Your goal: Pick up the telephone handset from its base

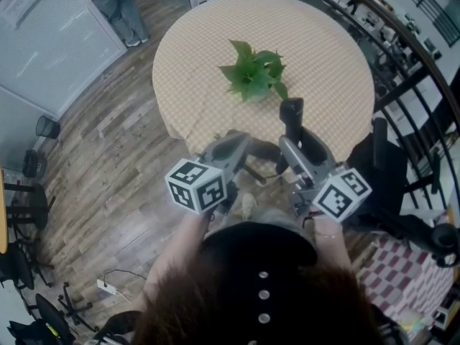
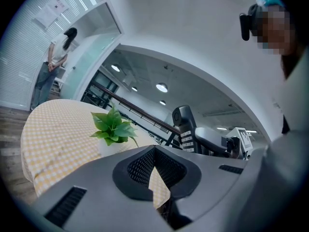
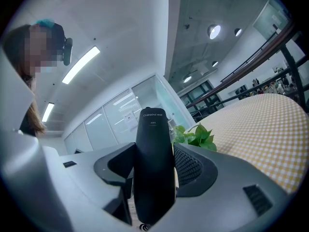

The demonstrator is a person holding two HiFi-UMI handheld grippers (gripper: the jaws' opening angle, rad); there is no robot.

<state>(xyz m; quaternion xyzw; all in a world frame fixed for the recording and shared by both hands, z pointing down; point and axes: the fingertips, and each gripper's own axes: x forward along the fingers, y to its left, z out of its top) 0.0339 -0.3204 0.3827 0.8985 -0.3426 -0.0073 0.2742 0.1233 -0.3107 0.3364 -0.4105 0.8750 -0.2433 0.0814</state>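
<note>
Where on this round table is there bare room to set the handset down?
The cloth on the table is bare left of the plant, behind it, and right of it toward the railing. The near edge is crowded: the left gripper and the right gripper, holding the handset, hang there.

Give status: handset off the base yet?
Done: right claw shut on the handset, held upright over the table. In hand: that hold; left claw shut, empty. Left: nothing obvious, but the base isn't clearly in view, so lift-off is likely, not confirmed.
</note>
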